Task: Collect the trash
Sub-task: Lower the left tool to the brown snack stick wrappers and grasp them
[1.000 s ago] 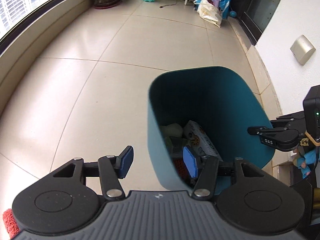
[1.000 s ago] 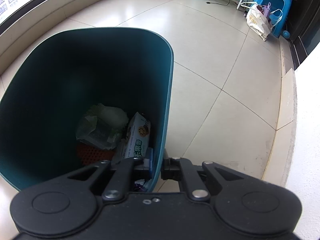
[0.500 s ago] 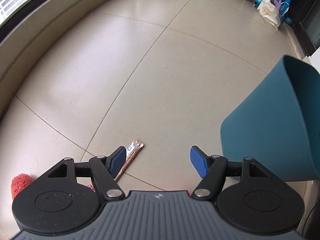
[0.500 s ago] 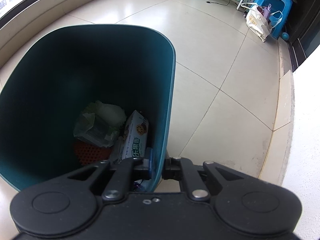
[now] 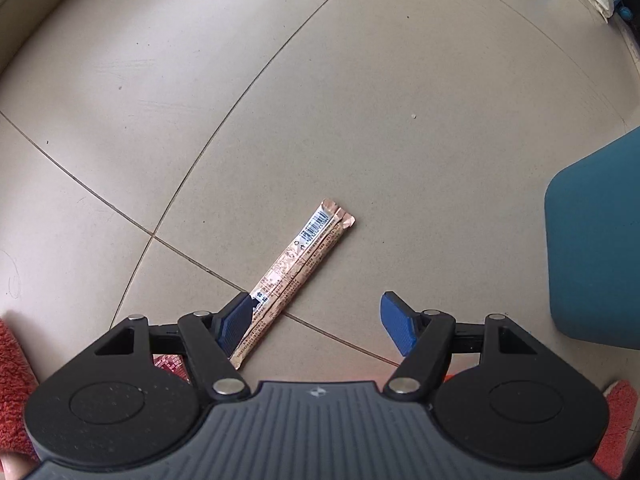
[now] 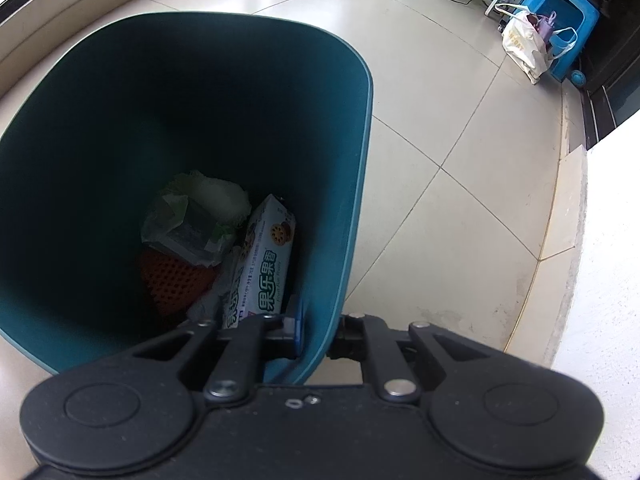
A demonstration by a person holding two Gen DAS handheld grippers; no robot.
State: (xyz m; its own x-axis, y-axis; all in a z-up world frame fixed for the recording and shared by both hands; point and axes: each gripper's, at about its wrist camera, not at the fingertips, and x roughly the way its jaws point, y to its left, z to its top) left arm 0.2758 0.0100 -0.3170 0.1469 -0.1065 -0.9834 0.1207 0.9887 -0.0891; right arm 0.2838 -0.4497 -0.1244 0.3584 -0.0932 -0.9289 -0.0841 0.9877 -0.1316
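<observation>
The left tongs [image 5: 320, 322] stand apart over the floor [image 5: 360, 80], their left pad hiding the near end of a wrapper [image 5: 298, 268] that points toward 1 o'clock. The right tongs [image 6: 320, 330] are clamped on the bin [image 6: 352, 200] wall at 6 o'clock. Inside lie a biscuit box [image 6: 266, 268] and crumpled paper [image 6: 196, 216]; a bag [image 6: 524, 46] sits at 2 o'clock.

My left gripper [image 5: 318, 322] has a black body with 2 round discs, silver screws and a grey ribbed plate with a small logo; its pads [image 5: 396, 322] are blue. My right gripper [image 6: 318, 330] is also black, with silver screws and blue pads.
</observation>
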